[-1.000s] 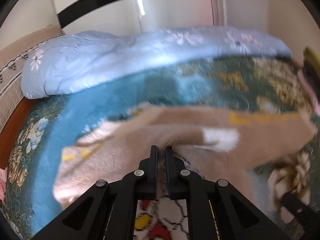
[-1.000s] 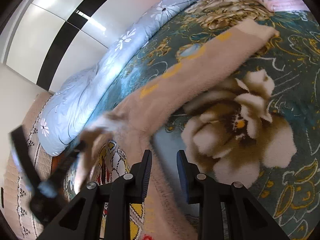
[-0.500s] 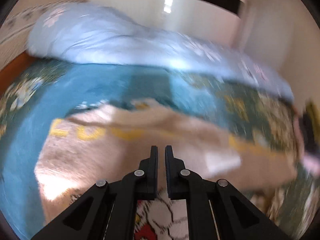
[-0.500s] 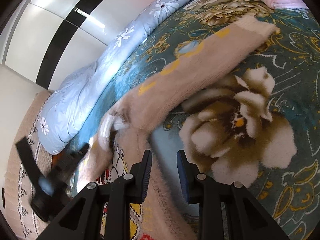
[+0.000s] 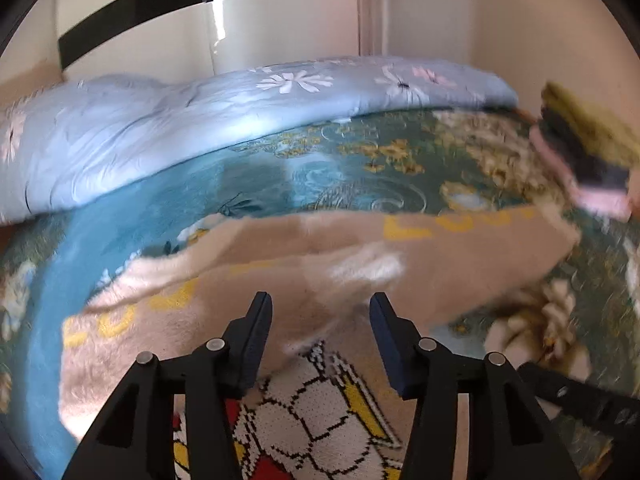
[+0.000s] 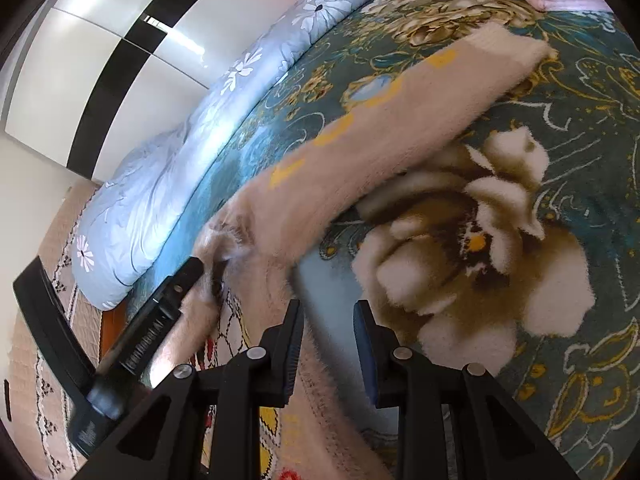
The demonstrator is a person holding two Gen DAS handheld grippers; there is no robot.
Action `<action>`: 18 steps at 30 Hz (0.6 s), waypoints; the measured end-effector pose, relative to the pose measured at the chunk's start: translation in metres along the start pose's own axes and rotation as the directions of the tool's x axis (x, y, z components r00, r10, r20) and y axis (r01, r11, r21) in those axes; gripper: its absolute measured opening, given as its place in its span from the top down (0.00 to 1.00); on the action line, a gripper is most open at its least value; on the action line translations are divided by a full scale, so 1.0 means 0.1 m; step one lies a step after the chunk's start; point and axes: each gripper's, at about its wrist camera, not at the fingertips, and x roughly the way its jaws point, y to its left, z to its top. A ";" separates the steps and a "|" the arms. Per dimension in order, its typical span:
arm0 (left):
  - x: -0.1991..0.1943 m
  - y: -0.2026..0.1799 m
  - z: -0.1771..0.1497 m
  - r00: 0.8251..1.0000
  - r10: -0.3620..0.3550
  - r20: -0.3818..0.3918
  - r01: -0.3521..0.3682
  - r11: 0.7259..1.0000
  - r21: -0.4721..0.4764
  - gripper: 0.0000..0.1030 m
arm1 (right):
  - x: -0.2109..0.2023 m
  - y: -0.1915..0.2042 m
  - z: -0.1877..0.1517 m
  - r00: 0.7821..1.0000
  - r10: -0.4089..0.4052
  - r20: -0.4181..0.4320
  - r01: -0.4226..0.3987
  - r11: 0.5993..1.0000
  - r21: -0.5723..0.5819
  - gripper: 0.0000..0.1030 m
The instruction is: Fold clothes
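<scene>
Your left gripper [image 5: 320, 312] hangs with jaws spread wide and empty over the tan sweater [image 5: 248, 316], which lies across the near part of the floral blanket [image 5: 280, 184], while your right gripper [image 6: 328, 320], jaws parted and holding nothing, hovers beside its far-reaching sleeve [image 6: 400, 120], seemingly ready to fold.

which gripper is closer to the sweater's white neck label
Left. The left gripper is open just short of the white neck label; the right gripper sits off beside the sweater.
</scene>
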 end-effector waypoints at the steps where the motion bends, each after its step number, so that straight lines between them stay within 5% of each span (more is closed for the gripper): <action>1: 0.05 -0.04 0.00 0.999 0.034 -0.010 -0.033 0.999 0.025 0.49 | 0.00 0.00 0.00 1.000 0.000 -0.002 0.000 1.000 0.001 0.72; 6: 0.12 -0.20 -0.02 0.991 0.136 0.014 -0.137 0.980 0.142 0.49 | 0.03 0.02 0.00 1.000 0.006 -0.018 -0.006 1.000 -0.007 0.69; 8: 0.09 -0.21 -0.01 0.989 0.143 0.034 -0.147 0.978 0.151 0.62 | 0.04 0.02 0.00 1.000 0.007 -0.019 -0.007 1.000 -0.007 0.68; 11: 0.00 0.01 0.07 0.989 0.136 0.065 -0.135 0.991 -0.013 0.85 | 0.05 0.00 0.01 1.000 0.005 -0.024 -0.005 1.000 -0.001 0.68; 13: -0.08 0.23 0.11 0.988 0.128 0.088 -0.113 0.980 -0.164 0.88 | 0.05 0.00 0.01 1.000 0.004 -0.028 -0.004 1.000 -0.001 0.68; 16: -0.15 0.61 0.12 0.988 0.079 0.131 -0.021 0.919 -0.394 0.88 | 0.05 0.00 0.02 1.000 0.003 -0.031 -0.004 1.000 -0.004 0.68; 18: -0.10 0.56 0.12 0.990 0.077 0.118 -0.029 0.930 -0.367 0.88 | 0.06 0.01 0.02 1.000 0.002 -0.030 -0.002 1.000 -0.006 0.68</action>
